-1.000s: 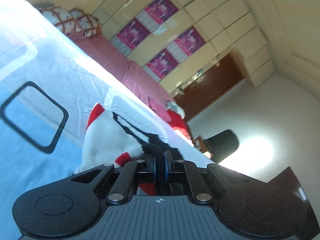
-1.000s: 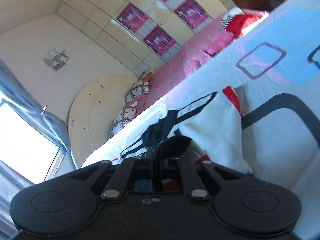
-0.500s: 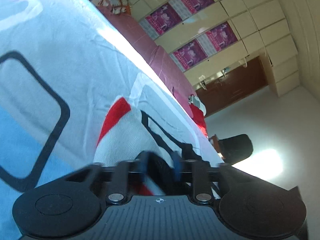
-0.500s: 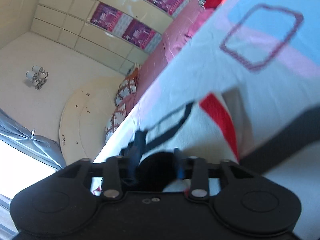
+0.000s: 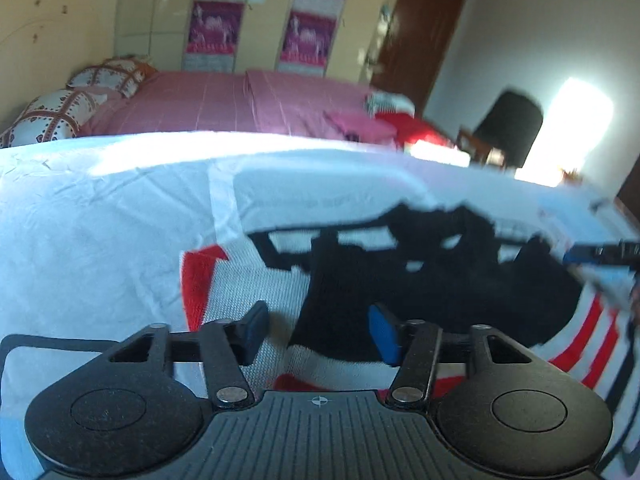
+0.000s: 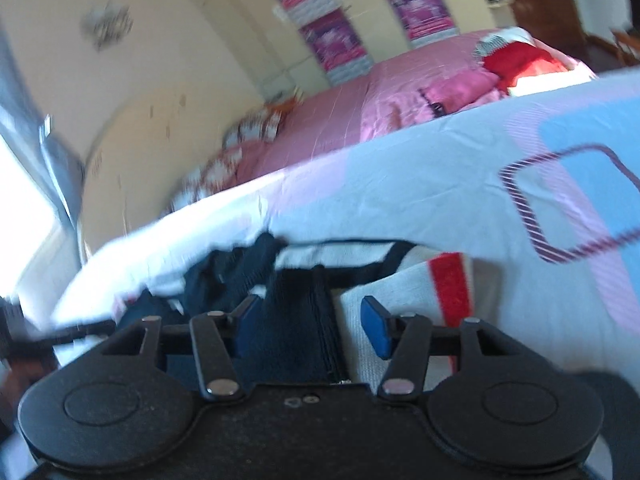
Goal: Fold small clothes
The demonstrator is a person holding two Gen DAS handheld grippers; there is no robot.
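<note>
Fingers of both grippers, left gripper [image 5: 318, 334] and right gripper [image 6: 308, 328], have just been opening; both stand spread, pressing nothing. Knit garment [image 5: 248, 300] lies under both on the bedsheet [image 5: 100, 232], long axis running between them.

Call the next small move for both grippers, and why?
Probably back both off and look for the next fold edge. The left gripper and right gripper have just been opening, their fingers clear of the white, red and black garment, which lies on the bedsheet, seemingly doubled over.
</note>
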